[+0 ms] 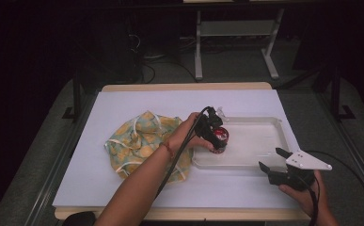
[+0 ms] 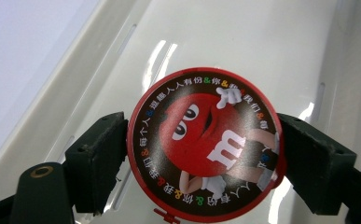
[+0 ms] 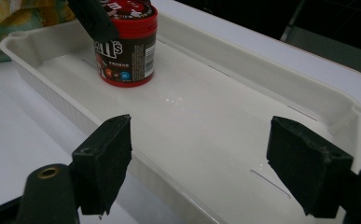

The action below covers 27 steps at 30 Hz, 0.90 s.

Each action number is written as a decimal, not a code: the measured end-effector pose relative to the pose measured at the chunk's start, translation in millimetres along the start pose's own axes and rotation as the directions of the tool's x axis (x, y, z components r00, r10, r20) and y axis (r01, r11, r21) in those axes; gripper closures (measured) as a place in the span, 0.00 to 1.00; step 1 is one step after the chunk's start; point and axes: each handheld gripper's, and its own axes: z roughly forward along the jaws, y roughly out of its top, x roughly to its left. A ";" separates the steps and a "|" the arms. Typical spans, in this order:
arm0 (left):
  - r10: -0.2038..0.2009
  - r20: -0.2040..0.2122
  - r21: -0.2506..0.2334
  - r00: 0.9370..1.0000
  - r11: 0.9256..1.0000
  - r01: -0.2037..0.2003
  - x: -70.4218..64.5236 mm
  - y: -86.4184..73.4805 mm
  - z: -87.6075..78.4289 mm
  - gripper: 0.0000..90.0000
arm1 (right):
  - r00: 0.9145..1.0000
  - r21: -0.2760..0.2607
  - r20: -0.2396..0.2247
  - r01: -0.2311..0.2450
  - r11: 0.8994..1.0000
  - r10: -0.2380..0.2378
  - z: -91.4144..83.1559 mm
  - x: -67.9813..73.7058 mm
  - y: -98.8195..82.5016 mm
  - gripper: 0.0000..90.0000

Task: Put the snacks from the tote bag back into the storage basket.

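Counter (image 1: 123,188): a white-topped surface with a pale wooden rim showing at its far and near edges; it carries everything here.
Cloth (image 1: 139,141): a crumpled yellow-and-green patterned piece with pale ribbon trim, lying left of the counter's middle, its right edge just beside the tray's left end.
Tray (image 1: 259,162): a shallow white plastic tray with raised walls, lying on the right half of the counter with its long side along the near edge; the right claw view shows thin slots in its floor (image 3: 225,140).
Left claw (image 1: 216,137): held from above by the person's left hand, pointing down into the left end of the tray; the left claw view shows its two black jaws pressed against opposite sides of the candy tub, so it is gripping the tub.
Right claw (image 1: 273,159): held low at the tray's near right corner, close to the counter's near edge, a grey three-cornered plate on top; its jaws stand wide apart with nothing between them, aimed across the tray.
Candy tub (image 3: 127,49): a small round brown tub with a red lid, standing upright on the tray floor at the left end; the lid (image 2: 205,142) carries a red cartoon candy figure ringed by printed characters.
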 end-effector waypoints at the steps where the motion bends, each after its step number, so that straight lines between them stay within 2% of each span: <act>1: -0.006 0.001 -0.007 1.000 1.000 0.006 0.2 0.0 -0.6 0.22 | 1.000 0.002 0.000 0.002 1.000 -0.002 0.6 0.5 0.1 0.24; 7: 0.010 -0.012 -0.006 1.000 1.000 -0.010 -2.1 2.5 -2.8 0.23 | 1.000 0.002 0.002 0.001 1.000 -0.001 -0.2 0.7 0.3 0.24; 20: 0.021 -0.002 -0.007 1.000 1.000 -0.021 -3.9 4.9 -9.1 0.24 | 1.000 0.003 0.000 0.000 1.000 0.000 0.0 1.4 0.5 0.24; 27: 0.043 -0.018 0.003 0.999 0.999 -0.043 -6.4 7.0 -14.5 0.23 | 1.000 0.004 0.001 0.001 1.000 -0.001 0.2 1.1 0.4 0.24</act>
